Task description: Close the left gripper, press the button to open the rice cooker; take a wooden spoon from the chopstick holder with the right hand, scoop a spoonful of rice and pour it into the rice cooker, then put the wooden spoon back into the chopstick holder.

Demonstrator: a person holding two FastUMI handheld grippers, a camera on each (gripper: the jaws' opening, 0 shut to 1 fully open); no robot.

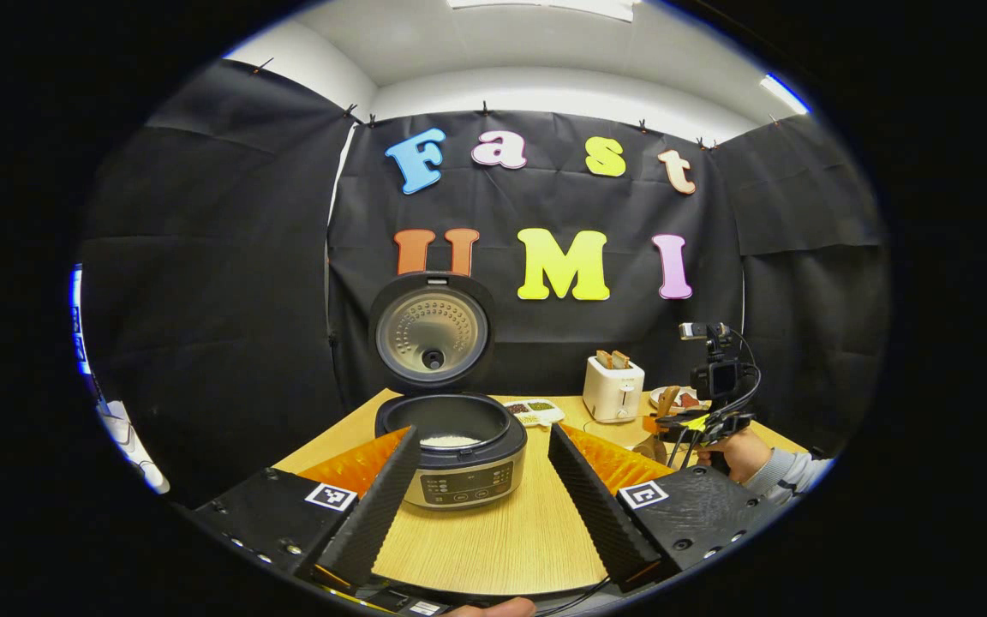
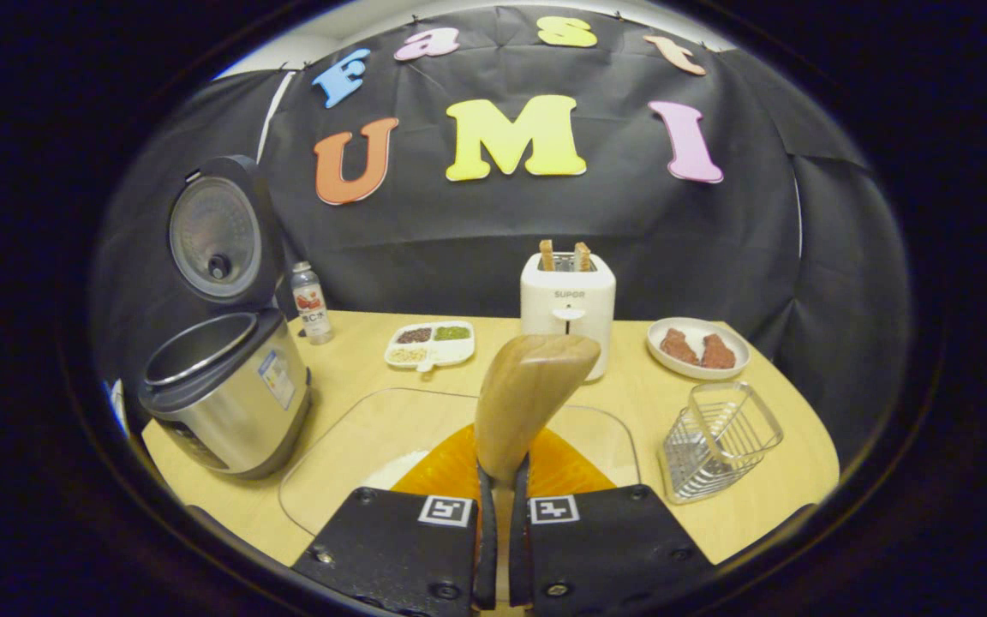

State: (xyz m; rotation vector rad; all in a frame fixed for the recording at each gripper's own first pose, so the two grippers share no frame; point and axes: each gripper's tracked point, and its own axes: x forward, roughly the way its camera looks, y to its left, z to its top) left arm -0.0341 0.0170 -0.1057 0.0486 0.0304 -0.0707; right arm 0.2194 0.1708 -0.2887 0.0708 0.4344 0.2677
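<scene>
The rice cooker [image 1: 459, 467] stands open on the table, its lid [image 1: 432, 332] upright and white rice [image 1: 451, 441] in the pot. My left gripper [image 1: 483, 435] is open in front of it, one finger on each side, touching nothing. In the right gripper view, my right gripper [image 2: 502, 476] is shut on the handle of the wooden spoon [image 2: 532, 390], whose bowl points up; I see no rice on it. Below the spoon lies a clear glass tray [image 2: 348, 437] with white rice [image 2: 391, 470]. The wire chopstick holder [image 2: 716, 441] stands to the right. The open cooker [image 2: 219, 394] is at the left.
A white toaster [image 2: 568, 304] with toast stands at the back, beside a divided dish of grains [image 2: 430, 343], a small bottle [image 2: 311, 302] and a plate of meat [image 2: 697, 347]. In the left gripper view a hand [image 1: 746, 454] holds the right gripper [image 1: 703, 422] at the right.
</scene>
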